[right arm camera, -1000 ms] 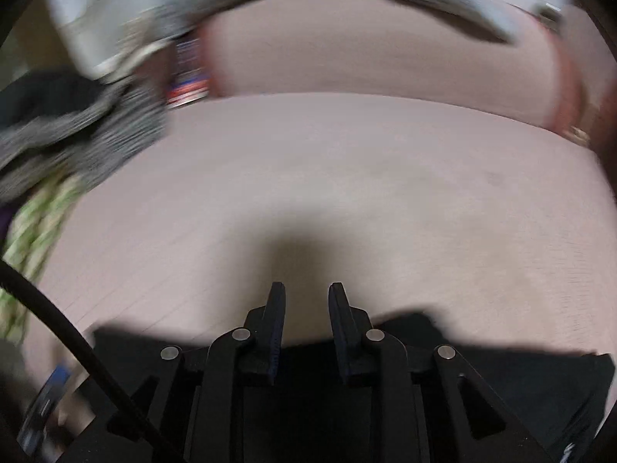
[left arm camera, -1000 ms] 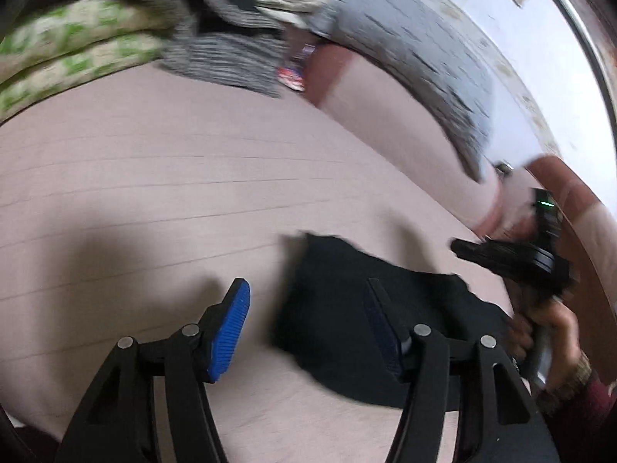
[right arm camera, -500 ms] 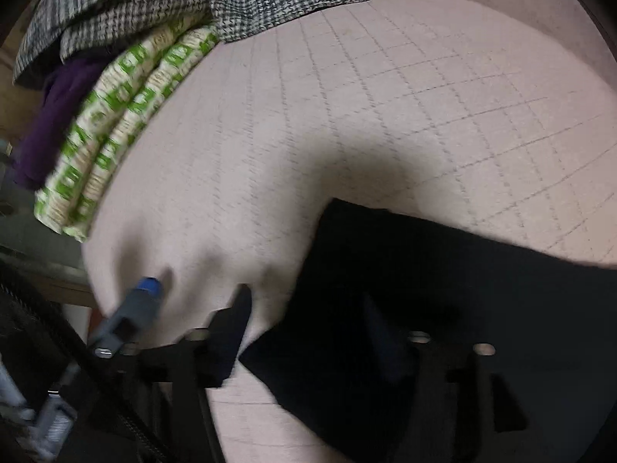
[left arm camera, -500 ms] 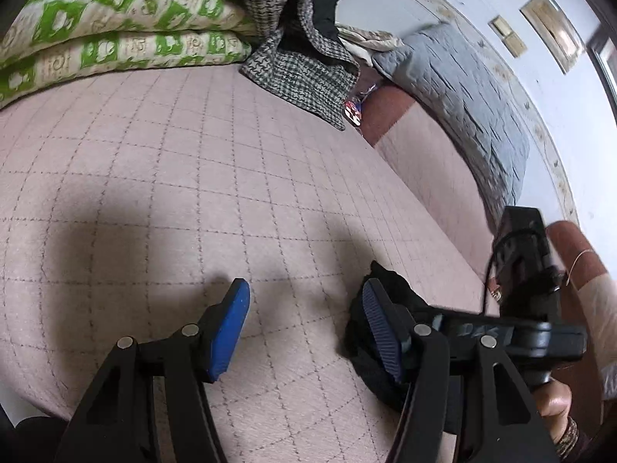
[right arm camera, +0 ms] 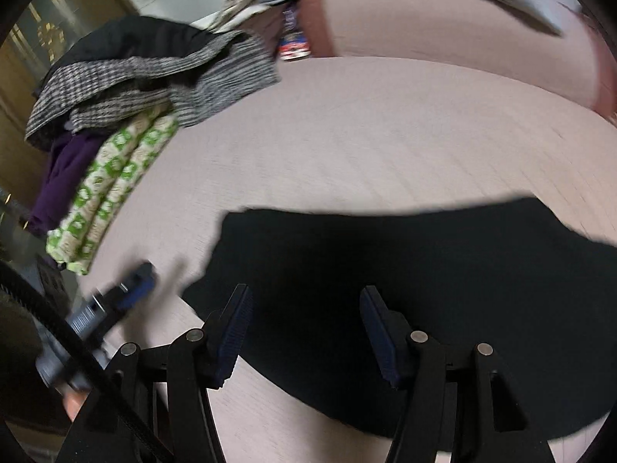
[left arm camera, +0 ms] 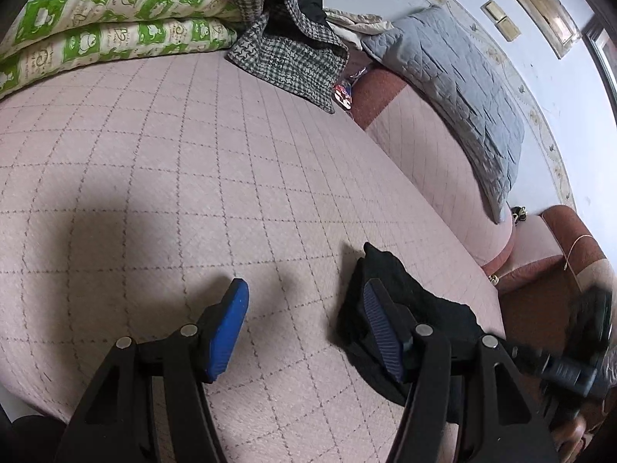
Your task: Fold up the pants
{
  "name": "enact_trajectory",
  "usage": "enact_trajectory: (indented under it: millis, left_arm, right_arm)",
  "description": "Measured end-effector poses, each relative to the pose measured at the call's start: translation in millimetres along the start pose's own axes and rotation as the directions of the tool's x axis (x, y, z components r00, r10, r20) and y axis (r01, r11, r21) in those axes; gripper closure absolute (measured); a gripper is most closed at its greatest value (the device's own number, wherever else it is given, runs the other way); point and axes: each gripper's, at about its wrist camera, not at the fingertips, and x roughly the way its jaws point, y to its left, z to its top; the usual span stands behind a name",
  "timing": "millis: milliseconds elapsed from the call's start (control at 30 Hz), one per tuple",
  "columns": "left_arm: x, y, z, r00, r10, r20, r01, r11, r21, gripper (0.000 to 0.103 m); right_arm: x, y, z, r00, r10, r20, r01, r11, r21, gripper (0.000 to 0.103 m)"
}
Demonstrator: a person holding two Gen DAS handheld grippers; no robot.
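Note:
The black pants (right arm camera: 405,293) lie folded in a flat block on the pink quilted bed. In the left wrist view the pants (left arm camera: 389,293) show as a bunched edge behind my right-hand finger. My left gripper (left arm camera: 304,324) is open and empty, just above the bedspread, to the left of the pants. My right gripper (right arm camera: 304,332) is open and empty, hovering over the near left part of the pants. The left gripper also shows blurred in the right wrist view (right arm camera: 127,289).
Green-patterned folded quilts (left arm camera: 108,31) and a houndstooth garment (left arm camera: 289,54) are piled at the bed's far side. A grey quilted pillow (left arm camera: 462,88) leans on the pink headboard (left arm camera: 424,162). The pink bedspread (left arm camera: 193,162) spreads wide to the left.
My right gripper has opened and swung back over the pants, with the view now blurred. The left gripper stays open, nearly still beside the pants.

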Motion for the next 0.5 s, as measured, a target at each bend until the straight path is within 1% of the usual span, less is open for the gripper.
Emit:
enact_trajectory:
  millis: [100, 200, 233, 300, 333, 400, 467, 500]
  left_arm:
    - [1, -3, -3, 1.000, 0.000, -0.006, 0.000, 1.000, 0.014, 0.041]
    - [0, -8, -7, 1.000, 0.001, -0.001, -0.001, 0.999, 0.036, 0.041]
    - [-1, -10, -8, 1.000, -0.001, 0.002, 0.001, 0.999, 0.044, 0.041]
    - [-2, -12, -11, 1.000, -0.007, 0.006, 0.007, 0.999, 0.052, 0.040]
    - [-3, -13, -12, 1.000, -0.012, 0.007, 0.011, 0.999, 0.051, 0.039]
    - [-2, -13, -14, 1.000, -0.014, 0.009, 0.013, 0.999, 0.051, 0.038]
    - [-1, -15, -15, 0.999, -0.042, 0.003, 0.042, 0.998, 0.047, 0.038]
    - [-1, -16, -16, 0.999, -0.050, 0.001, 0.050, 0.998, 0.047, 0.038]
  right_arm:
    - [-5, -33, -28, 1.000, -0.028, 0.006, 0.027, 0.998, 0.056, 0.040]
    - [5, -64, -49, 0.998, -0.034, -0.054, 0.041, 0.990, 0.138, 0.040]
    - [9, -73, -55, 0.998, -0.022, -0.065, 0.033, 0.985, 0.172, 0.041]
    - [4, -83, -61, 1.000, 0.021, -0.021, -0.016, 0.977, 0.215, 0.041]
    - [2, -86, -61, 0.999, 0.030, -0.028, -0.023, 0.974, 0.227, 0.041]
    - [-4, -87, -56, 0.999, 0.032, -0.033, -0.023, 0.972, 0.234, 0.041]
    - [-16, -83, -51, 1.000, 0.023, -0.009, -0.021, 0.982, 0.190, 0.041]
    - [-24, -79, -49, 1.000, 0.004, 0.009, -0.005, 0.988, 0.157, 0.041]
